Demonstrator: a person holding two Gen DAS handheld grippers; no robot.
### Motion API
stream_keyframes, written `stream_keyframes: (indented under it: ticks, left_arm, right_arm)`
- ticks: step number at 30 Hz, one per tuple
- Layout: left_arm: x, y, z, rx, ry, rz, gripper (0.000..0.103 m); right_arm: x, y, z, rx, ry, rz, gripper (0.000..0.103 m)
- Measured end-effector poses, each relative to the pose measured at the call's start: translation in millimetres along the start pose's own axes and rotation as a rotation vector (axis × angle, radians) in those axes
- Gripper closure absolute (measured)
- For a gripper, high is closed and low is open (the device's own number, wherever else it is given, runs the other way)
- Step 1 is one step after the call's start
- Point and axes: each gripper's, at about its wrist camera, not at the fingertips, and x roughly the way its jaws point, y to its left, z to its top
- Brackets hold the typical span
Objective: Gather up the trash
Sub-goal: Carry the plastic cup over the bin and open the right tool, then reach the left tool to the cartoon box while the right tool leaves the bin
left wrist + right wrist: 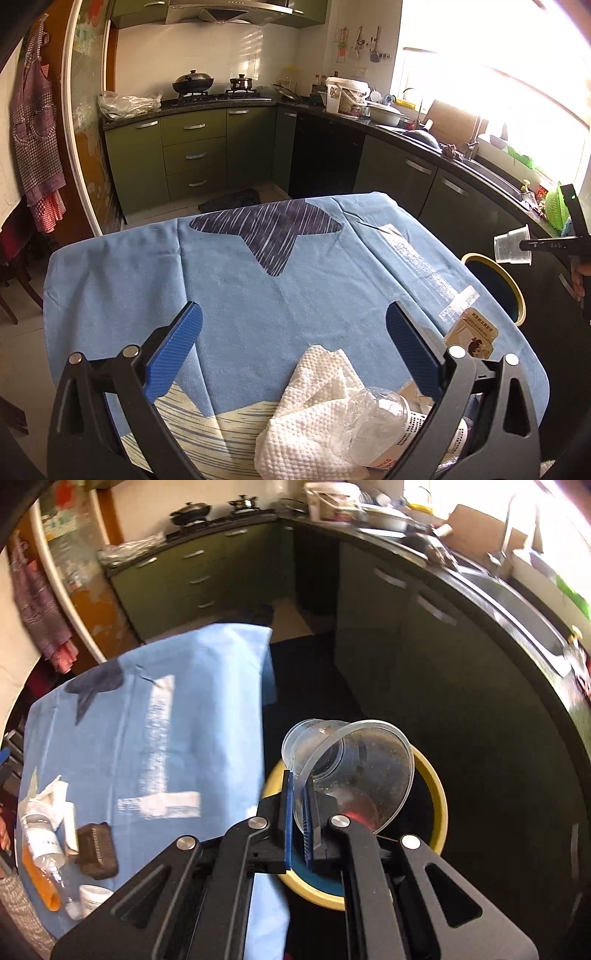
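Observation:
My right gripper (297,786) is shut on the rim of a clear plastic cup (351,764), which lies tilted on its side above a yellow-rimmed bin (439,797) beside the table. In the left wrist view the same clear plastic cup (511,245) hangs from the right gripper (526,244) just past the bin (517,291). My left gripper (295,332) stands open over the blue tablecloth (258,302), with nothing between its blue pads. Near it lie a crumpled white paper towel (317,402), a clear plastic bottle (376,421) and a small printed packet (474,336).
Green kitchen cabinets (192,155) and a dark counter (458,158) with a sink run behind and to the right. In the right wrist view, the table's left end holds a bottle (40,842), a brown comb-like item (98,849), an orange piece (40,882) and a white lid (94,895).

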Motion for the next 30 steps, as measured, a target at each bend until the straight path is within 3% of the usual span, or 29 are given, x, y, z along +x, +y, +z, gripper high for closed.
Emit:
stream_keyframes:
  ticks: [7,8,9,11,17,22,28,30]
  left_arm:
    - [3,-4,-2,0.012,0.012,-0.012,0.008]
    - [3,-4,-2,0.01,0.013,-0.017,0.008]
    - [3,-4,-2,0.008,0.015,-0.024,0.008]
    - [3,-4,-2,0.005,0.018,-0.035,0.008]
    - [4,-14,-2,0.035,0.026,-0.095,0.008]
    - [6,-53,-6,0.172,0.078,-0.25,0.008]
    - [10,-118,-18,0.435,0.163,-0.305,0.008]
    - [15,-134,-20,0.505,0.198,-0.29,0.008]
  right_arm:
    - [57,-56,-15,0.08,0.109,-0.102,0.096]
    - [62,-58,-15,0.08,0.12,-0.106,0.091]
    - [66,-60,-16,0.079,0.13,-0.114,0.075]
    - [70,-59,-17,0.065,0.138,-0.141,0.064]
    - [60,-50,-29,0.055,0.126,-0.122,0.064]
    - [47,-39,-42,0.04,0.109,-0.073,0.062]
    - [33,-31,-56,0.026,0.089,-0.009,0.062]
    - [28,-30,-58,0.027,0.074,0.01,0.061]
